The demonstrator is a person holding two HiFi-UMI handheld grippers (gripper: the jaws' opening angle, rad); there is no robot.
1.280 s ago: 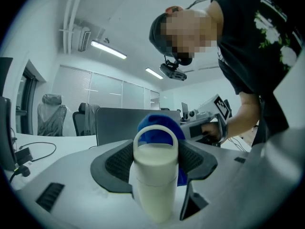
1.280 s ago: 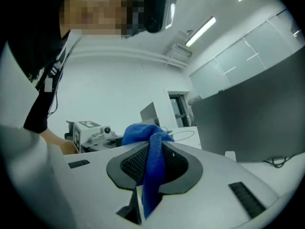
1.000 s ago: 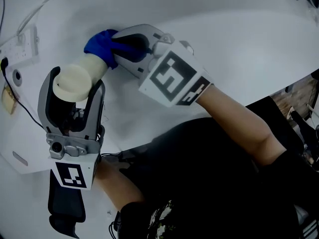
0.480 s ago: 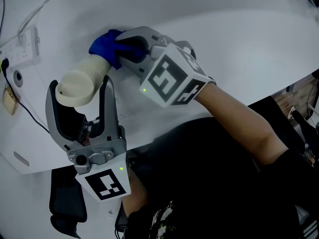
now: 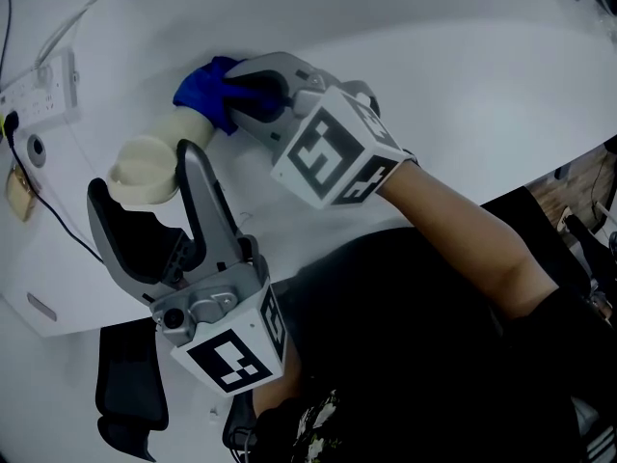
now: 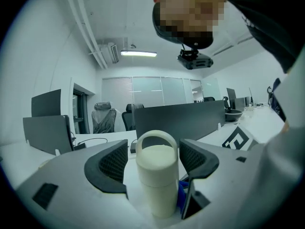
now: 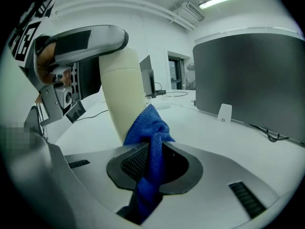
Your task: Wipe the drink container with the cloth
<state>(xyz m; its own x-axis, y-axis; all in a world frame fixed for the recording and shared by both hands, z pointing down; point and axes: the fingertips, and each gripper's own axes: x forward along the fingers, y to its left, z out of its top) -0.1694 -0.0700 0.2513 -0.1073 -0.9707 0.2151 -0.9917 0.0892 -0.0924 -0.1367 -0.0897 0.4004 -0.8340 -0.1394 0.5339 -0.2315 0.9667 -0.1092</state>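
Observation:
A cream drink container (image 5: 154, 160) with a loop handle (image 6: 156, 136) stands upright on the white table (image 5: 463, 75). My left gripper (image 5: 143, 170) is open. Its jaws have just been opening, and the container (image 6: 155, 180) stands between them with a gap on each side. My right gripper (image 5: 236, 95) is shut on a blue cloth (image 5: 204, 89). The bunched cloth (image 7: 148, 128) sticks out past the pads and touches the container's (image 7: 123, 94) lower side.
A power strip (image 5: 40, 87) with a dark cable lies at the table's left edge. A black chair (image 5: 125, 394) stands below the table. Monitors and a dark divider (image 6: 178, 120) rise beyond the container. A grey partition (image 7: 252, 80) stands to the right.
The left gripper's jaws have spread off the container and its body has swung down and to the right in the head view. The right gripper with the cloth has barely moved.

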